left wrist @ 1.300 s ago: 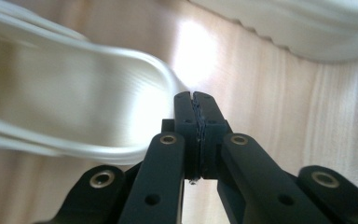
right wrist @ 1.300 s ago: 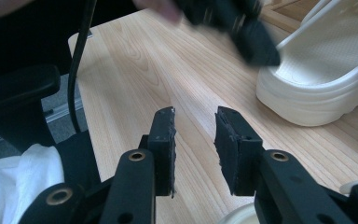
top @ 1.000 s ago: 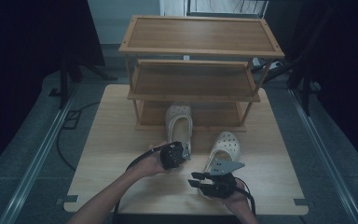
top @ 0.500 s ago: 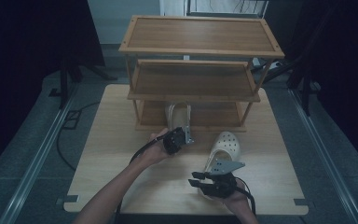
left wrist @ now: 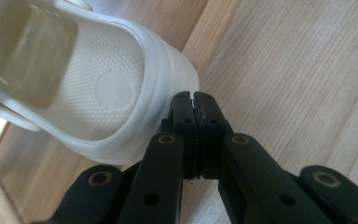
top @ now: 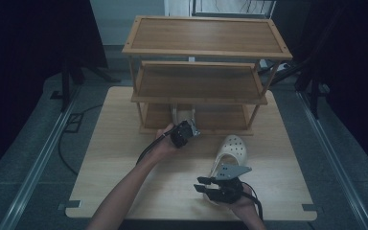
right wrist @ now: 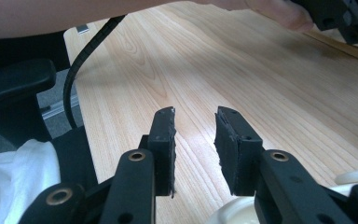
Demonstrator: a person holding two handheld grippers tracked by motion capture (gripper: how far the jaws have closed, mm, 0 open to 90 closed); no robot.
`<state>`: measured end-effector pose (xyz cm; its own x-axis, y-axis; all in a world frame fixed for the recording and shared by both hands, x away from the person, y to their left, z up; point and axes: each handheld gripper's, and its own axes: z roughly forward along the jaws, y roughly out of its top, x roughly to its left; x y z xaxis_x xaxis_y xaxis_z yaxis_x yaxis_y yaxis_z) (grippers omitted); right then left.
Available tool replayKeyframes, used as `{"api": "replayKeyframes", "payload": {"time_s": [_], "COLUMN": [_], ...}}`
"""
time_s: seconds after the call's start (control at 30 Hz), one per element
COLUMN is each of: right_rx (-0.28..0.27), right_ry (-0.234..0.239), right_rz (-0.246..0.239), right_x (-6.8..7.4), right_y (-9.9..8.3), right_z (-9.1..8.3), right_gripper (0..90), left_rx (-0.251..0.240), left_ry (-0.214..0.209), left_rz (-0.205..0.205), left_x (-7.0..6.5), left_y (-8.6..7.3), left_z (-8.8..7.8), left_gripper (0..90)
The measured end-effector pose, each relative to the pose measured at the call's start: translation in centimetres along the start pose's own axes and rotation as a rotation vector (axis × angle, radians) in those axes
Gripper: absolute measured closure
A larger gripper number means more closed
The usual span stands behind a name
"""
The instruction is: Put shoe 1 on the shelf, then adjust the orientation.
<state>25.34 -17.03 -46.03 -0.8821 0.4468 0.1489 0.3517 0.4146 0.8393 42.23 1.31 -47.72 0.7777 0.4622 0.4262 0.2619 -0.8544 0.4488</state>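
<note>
A white clog [top: 182, 113] [left wrist: 98, 84] lies toe-first on the bottom shelf [top: 223, 118] of a three-tier wooden shoe rack, its heel toward me. My left gripper [top: 188, 126] [left wrist: 196, 99] is shut, nothing between its jaws, and its tips rest against the clog's heel rim. A second white clog [top: 232, 149] [right wrist: 233, 215] lies on the wooden table [top: 124, 158] to the right. Just in front of that clog, my right gripper [top: 197, 185] [right wrist: 195, 119] hovers open over bare wood near the table's front edge, pointing left.
The shoe rack [top: 206, 36] stands at the back of the table; its top and middle shelves are bare. A black cable [top: 146, 151] trails from the left gripper. Dark floor and rails flank the table. A black chair [right wrist: 14, 93] sits beyond the table edge.
My left gripper has moved forward toward the rack, and the clog ahead of it has slid deeper onto the bottom shelf. The right gripper has stayed in place.
</note>
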Motion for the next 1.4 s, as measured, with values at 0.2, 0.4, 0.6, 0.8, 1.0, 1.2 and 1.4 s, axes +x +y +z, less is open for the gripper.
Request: {"api": "replayKeyframes", "payload": {"time_s": [0.2,0.4,0.6,0.8,1.0,1.2,1.4], "right_rx": [-0.006,-0.008,-0.005,0.003,0.030,0.055,0.112], "right_ry": [-0.012,-0.025,-0.035,-0.053,-0.074,-0.099,-0.131], "right_rz": [0.001,-0.002,0.005,-0.004,-0.022,-0.032,-0.062], "right_x": [-0.1,-0.2,-0.7,-0.9,-1.1,-1.4,-1.5], "right_y": [0.0,-0.1,-0.2,0.0,0.1,0.1,0.0], "right_z": [-0.2,-0.5,-0.5,-0.3,-0.1,0.0,0.8], "right_gripper": [68.1,68.1,69.1,77.4,85.3,88.5,90.0], "left_rx": [-0.005,-0.009,-0.053,-0.102,-0.125,-0.159,-0.143], "left_ry": [-0.010,-0.003,-0.058,-0.161,-0.202,-0.222,-0.188], "left_rz": [-0.028,0.014,-0.045,-0.120,-0.159,-0.231,-0.257], "left_x": [-0.2,-1.3,-2.5,-3.8,-5.1,-5.6,-5.1], "left_y": [0.0,-1.2,-4.0,-7.4,-9.8,-11.4,-11.9], "left_z": [0.2,-1.0,-3.2,-5.3,-6.9,-7.6,-8.1], "left_gripper": [87.1,77.0,70.6,62.8,55.3,48.5,46.5]}}
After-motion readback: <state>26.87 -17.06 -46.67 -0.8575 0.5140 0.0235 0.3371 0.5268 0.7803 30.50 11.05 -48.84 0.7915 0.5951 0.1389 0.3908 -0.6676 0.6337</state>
